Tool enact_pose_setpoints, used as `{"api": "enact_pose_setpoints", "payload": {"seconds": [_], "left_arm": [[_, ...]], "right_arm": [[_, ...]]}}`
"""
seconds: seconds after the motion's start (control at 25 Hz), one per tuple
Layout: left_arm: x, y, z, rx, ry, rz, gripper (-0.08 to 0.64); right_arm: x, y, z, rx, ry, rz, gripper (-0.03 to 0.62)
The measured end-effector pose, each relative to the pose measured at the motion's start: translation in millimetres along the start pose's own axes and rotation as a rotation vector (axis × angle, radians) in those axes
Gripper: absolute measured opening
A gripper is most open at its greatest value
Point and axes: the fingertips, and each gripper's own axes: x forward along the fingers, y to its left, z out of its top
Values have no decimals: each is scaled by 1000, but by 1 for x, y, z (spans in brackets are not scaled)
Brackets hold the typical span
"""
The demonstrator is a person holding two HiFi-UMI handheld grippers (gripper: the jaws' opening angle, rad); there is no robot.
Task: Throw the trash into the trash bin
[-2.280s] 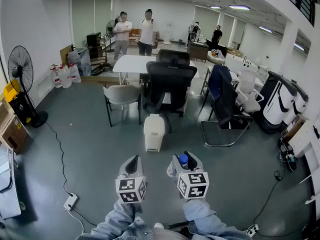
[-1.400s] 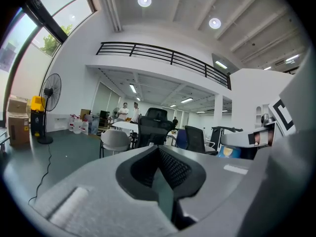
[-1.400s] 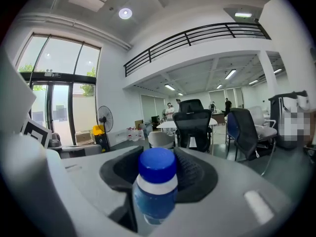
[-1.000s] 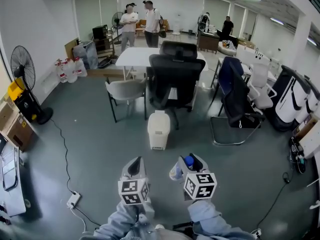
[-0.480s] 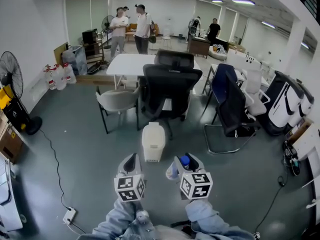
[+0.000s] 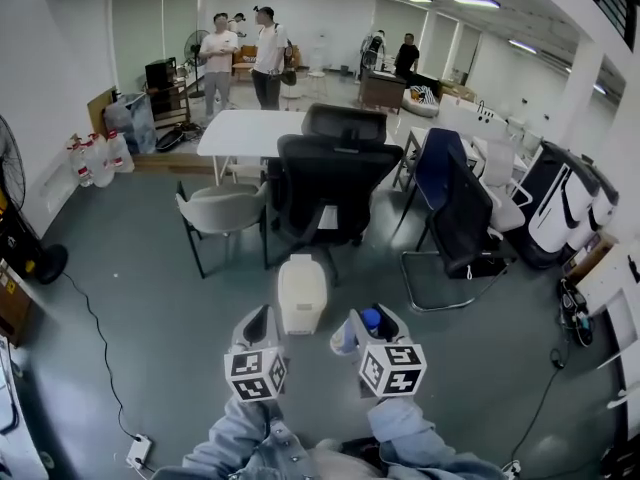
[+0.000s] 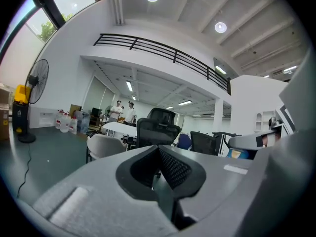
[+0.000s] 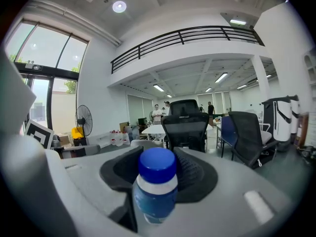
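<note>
Carry step, as judged: bottle (image 8: pixel 157 184) clamped in right gripper (image 6: pixel 365 321) jaws, just short and right of bin (image 6: pixel 301 293); left gripper (image 6: pixel 259 326) jaws clenched, empty; next needs bottle over bin, then release.

No legible text or number anywhere, not even on the bottle (image 8: pixel 156 189).

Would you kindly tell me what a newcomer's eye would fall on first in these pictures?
The eye goes first to the blue-capped bottle clamped in the right tool, filling the middle of the right gripper view. Next comes the white trash bin on the grey floor, just ahead of that tool and the shut, empty left tool. A black office chair stands close behind the bin.
</note>
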Motion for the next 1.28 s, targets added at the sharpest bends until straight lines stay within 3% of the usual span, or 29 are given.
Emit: {"api": "enact_pose_setpoints", "payload": {"seconds": [0.28,0.48,0.84,1.28], "left_arm": [[26,14,-23,-46,59,17,6],[62,18,-39,-23,101,21,6],[169,20,-6,27,99,29,6],[279,43,0,7,126,117,6]], "right_arm": [[24,-20,-4,1,37,-36,195],[60,-46,-16,46,54,-49,195],[157,-111,14,131,28,-45,195],[279,-154,45,96,77,34,195]]}}
